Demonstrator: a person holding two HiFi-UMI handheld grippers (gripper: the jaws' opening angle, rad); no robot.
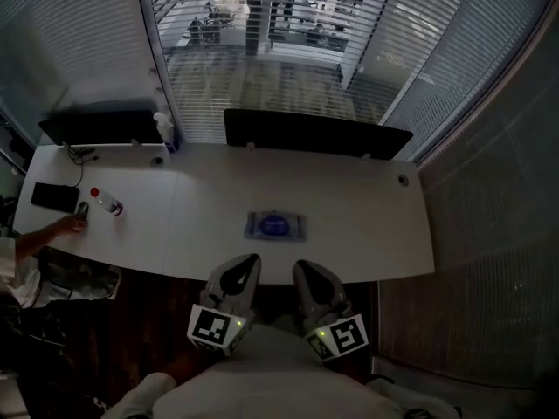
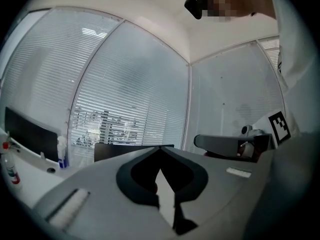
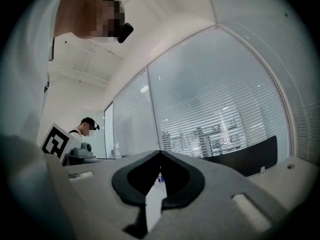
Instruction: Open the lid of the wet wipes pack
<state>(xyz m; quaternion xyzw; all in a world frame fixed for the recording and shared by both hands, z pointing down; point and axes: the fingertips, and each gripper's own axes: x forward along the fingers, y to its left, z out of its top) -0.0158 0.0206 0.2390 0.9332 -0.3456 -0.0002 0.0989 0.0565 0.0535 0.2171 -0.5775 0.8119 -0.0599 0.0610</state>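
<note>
The wet wipes pack (image 1: 275,225) lies flat on the white table (image 1: 367,225), near the front edge, with its blue oval lid down. My left gripper (image 1: 247,262) and right gripper (image 1: 301,269) hang side by side just short of the table's front edge, below the pack, and touch nothing. In the left gripper view the left gripper (image 2: 160,148) has its jaws meeting at the tips, with nothing between them. The right gripper (image 3: 160,152) in its own view is shut and empty as well. Neither gripper view shows the pack.
At the table's left end a person's hand (image 1: 63,227) rests by a small bottle (image 1: 106,202) and a black flat object (image 1: 54,197). Two dark screens (image 1: 314,133) and a spray bottle (image 1: 163,132) stand along the far edge, before windows with blinds.
</note>
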